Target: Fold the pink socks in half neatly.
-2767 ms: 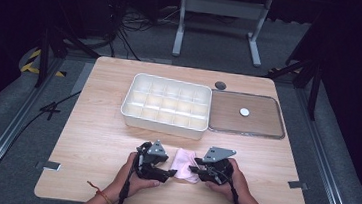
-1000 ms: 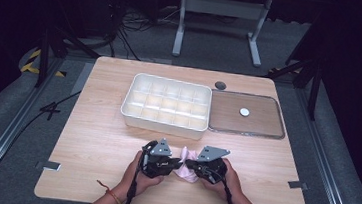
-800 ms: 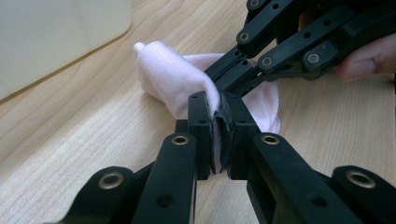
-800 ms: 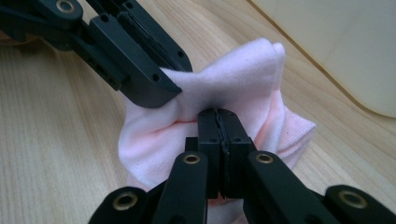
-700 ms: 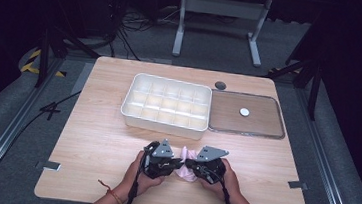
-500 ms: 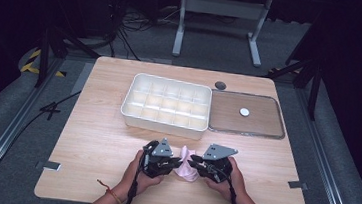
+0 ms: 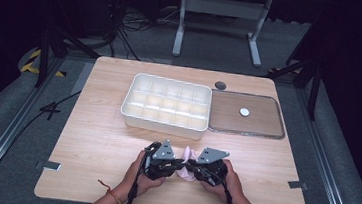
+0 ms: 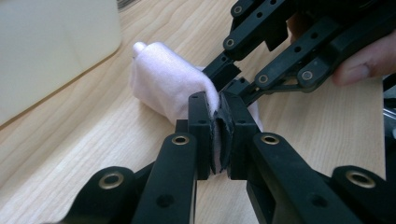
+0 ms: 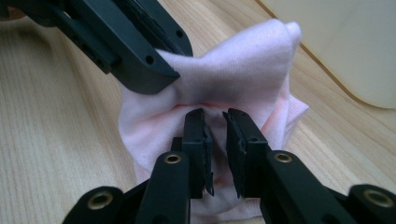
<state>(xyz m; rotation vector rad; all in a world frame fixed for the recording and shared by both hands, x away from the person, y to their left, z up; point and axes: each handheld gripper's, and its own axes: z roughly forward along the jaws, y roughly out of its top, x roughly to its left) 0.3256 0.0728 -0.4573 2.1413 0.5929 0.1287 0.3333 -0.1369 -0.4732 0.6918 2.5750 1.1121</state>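
I saw the wooden table (image 7: 94, 144) first, and I took the white divided tray (image 7: 166, 104) on it as my landmark. Just to the right of the tray, touching its side, lay a flat clear lid (image 7: 248, 114) with a small white disc (image 7: 244, 111) on it. A small dark round thing (image 7: 220, 85) sat at the far right corner of the tray.

On the near side of the tray, between it and the table edge, the two hands met. The left gripper (image 7: 179, 166) and the right gripper (image 7: 188, 168) pointed at each other there.

Between them lay the pink cloth (image 7: 187, 159), bunched into a small bundle, a little apart from the near wall of the tray.

In the left gripper view, the left gripper (image 8: 218, 135) had its jaws pressed together on a thin fold of the pink cloth (image 8: 168, 84), and the rest of the bundle lay beyond its tips, toward the tray.

In the right gripper view, the right gripper (image 9: 215, 140) had a narrow gap between its jaws; they had just been closing a little. The pink cloth (image 9: 238, 79) was just at and beyond its tips, and I could not tell whether the pads pressed on it.
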